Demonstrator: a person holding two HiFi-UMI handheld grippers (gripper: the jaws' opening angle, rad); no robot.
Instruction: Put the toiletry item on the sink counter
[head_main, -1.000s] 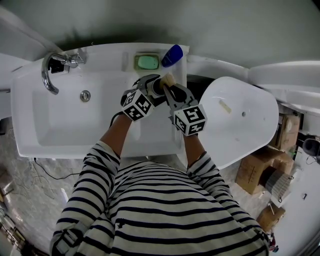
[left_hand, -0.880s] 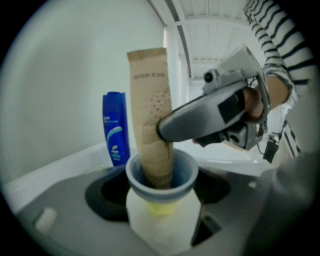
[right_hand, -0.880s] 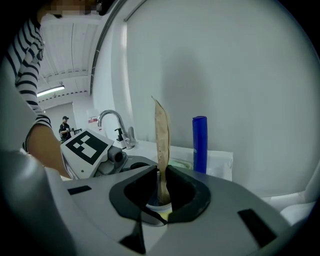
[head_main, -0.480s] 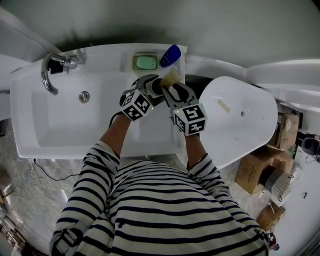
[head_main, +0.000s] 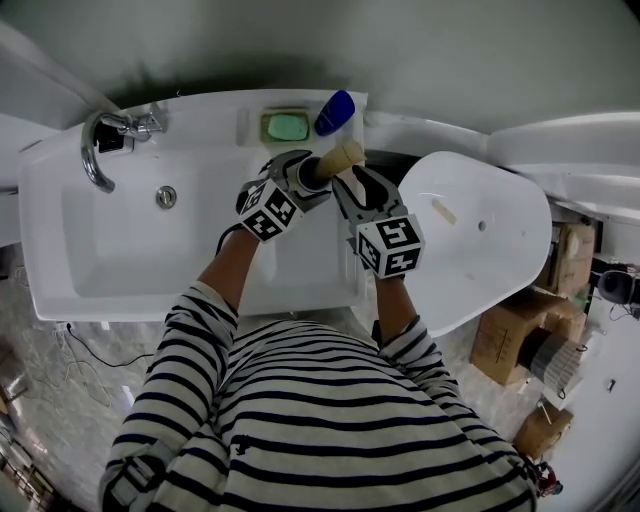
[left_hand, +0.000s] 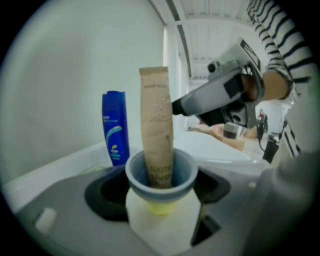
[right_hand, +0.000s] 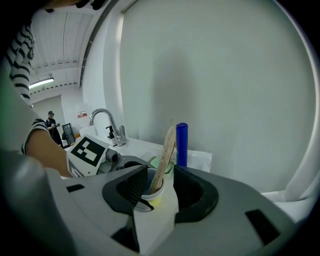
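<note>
A tall brown toothbrush box (head_main: 338, 158) stands in a blue-rimmed cup (left_hand: 160, 175) with a yellow base. My left gripper (head_main: 305, 172) is shut on that cup and holds it over the right side of the white sink counter (head_main: 300, 265). In the left gripper view the box (left_hand: 156, 120) rises straight out of the cup. My right gripper (head_main: 355, 185) sits just right of the box with its jaws opening. In the right gripper view the box (right_hand: 164, 155) leans between the jaws, and the pads stand clear of it.
A blue bottle (head_main: 334, 112) and a green soap dish (head_main: 287, 127) stand at the counter's back edge. The chrome faucet (head_main: 100, 145) is at the back left over the basin (head_main: 120, 240). A white oval fixture (head_main: 480, 250) lies to the right, with cardboard boxes (head_main: 510, 340) beyond.
The right gripper has let go of the brown box and drawn back a little to the right. The box now stands taller out of the cup. The left gripper stays in place.
</note>
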